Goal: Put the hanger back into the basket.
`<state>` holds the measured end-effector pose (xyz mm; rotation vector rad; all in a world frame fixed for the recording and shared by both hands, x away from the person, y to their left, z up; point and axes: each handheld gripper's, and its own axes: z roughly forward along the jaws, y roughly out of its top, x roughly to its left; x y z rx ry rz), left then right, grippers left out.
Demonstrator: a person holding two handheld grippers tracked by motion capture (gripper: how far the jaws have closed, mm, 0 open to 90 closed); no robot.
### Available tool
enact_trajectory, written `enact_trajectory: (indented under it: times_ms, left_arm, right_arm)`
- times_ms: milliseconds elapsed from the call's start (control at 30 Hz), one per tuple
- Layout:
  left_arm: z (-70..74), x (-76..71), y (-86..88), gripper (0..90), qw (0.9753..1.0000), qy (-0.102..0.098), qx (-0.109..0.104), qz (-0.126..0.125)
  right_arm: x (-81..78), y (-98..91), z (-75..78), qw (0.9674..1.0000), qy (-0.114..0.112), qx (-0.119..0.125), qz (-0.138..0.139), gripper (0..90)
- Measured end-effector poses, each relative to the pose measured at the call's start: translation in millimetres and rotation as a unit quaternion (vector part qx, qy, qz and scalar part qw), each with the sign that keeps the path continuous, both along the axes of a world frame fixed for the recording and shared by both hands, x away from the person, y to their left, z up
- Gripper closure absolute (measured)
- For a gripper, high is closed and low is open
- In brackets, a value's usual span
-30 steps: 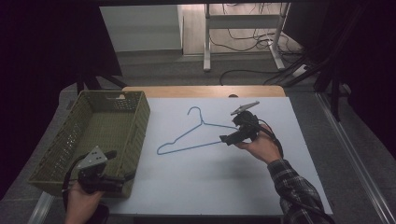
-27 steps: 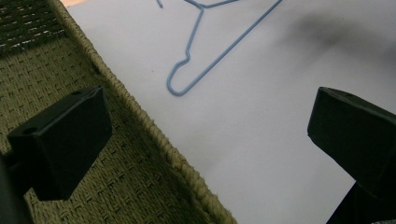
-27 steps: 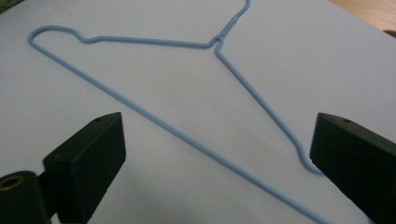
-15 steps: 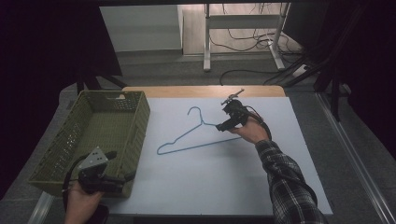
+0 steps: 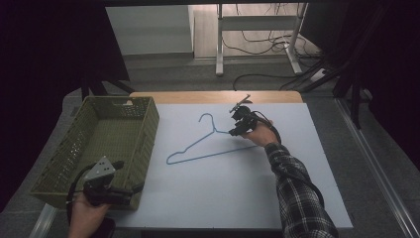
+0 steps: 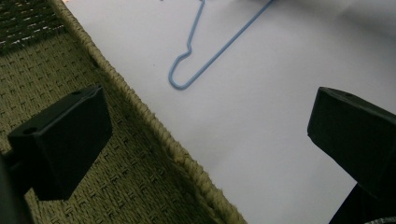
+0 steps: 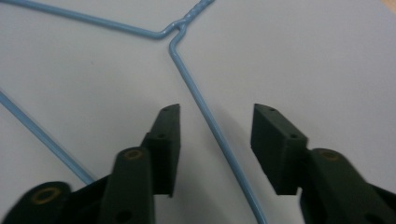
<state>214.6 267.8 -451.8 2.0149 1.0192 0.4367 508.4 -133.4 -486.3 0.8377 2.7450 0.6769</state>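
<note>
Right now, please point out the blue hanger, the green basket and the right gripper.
blue hanger (image 5: 214, 154): high view, on its long bottom wire.
green basket (image 5: 148, 130): high view, on its right wall.
right gripper (image 7: 215, 140): right gripper view, midway between its jaws, which stand on either side of the hanger's wire.

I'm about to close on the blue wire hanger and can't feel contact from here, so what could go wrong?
1. The hanger wire is thin and lies flat on the white sheet. The right gripper has been closing its jaws around one arm without touching yet; they may scrape the sheet or let the wire slip.
2. Gripped on one arm, off centre, the hanger may swing when lifted.
3. The left gripper straddles the basket rim and could nudge it.
</note>
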Motion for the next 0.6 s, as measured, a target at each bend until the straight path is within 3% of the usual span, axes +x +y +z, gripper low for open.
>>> enact_trajectory:
  times_ms: [100,600]
  left_arm:
    - [-0.5,0.2,-0.4,0.1,1.0000,0.001,0.003,0.000]
    - [-2.3,0.4,-3.4,0.2,0.9999,0.003,0.015,-0.003]
  right_arm:
    - [5.7,1.3,-8.4,0.9998,0.002,-0.010,0.018,63.6]
    - [17.5,-1.2,-17.9,0.9976,0.012,-0.014,0.067,79.2]
